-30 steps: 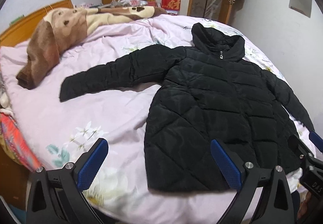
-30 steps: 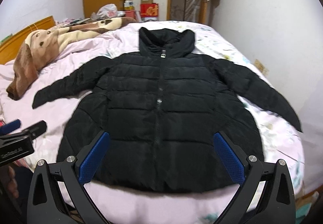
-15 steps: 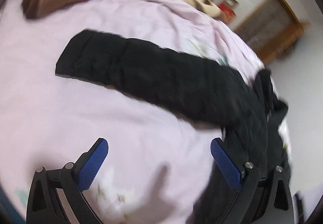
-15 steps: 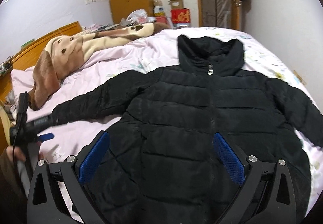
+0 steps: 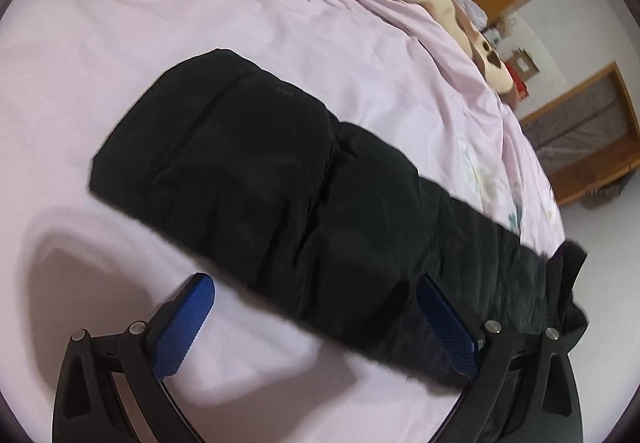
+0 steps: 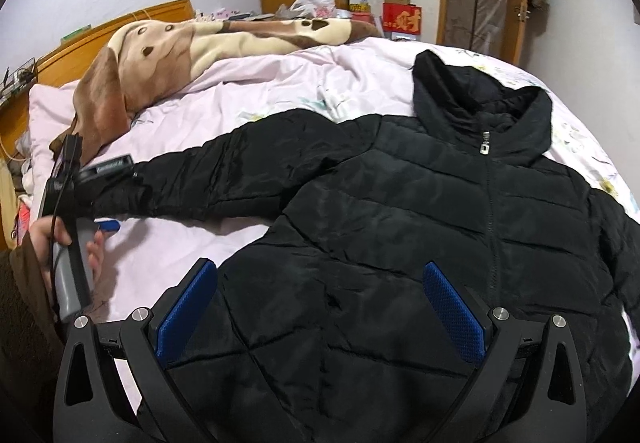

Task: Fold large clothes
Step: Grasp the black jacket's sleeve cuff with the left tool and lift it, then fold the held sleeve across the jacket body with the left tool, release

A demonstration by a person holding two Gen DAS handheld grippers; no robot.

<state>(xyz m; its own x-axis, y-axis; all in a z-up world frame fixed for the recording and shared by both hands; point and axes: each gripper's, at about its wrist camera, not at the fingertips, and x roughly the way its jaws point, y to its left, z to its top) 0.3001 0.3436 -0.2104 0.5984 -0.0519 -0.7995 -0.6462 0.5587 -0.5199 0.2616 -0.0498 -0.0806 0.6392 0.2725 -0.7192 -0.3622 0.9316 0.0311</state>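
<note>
The right wrist view takes in the whole black puffer jacket point(image 6: 420, 235) lying face up on the pink bedsheet point(image 6: 280, 83), collar toward the far door, zipper running away from the camera; the left wrist view shows only its outstretched sleeve point(image 5: 280, 183), lying diagonally with the cuff at upper left. The left gripper point(image 5: 316, 317), held in the left hand point(image 6: 68, 243), hovers spread wide over the sleeve. The right gripper point(image 6: 320, 303) hangs released above the hem.

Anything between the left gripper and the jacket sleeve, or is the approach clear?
Nothing visible. The left gripper is open right at the sleeve, one finger over bare sheet, the other over black fabric. The brown blanket lies well beyond the cuff.
</note>
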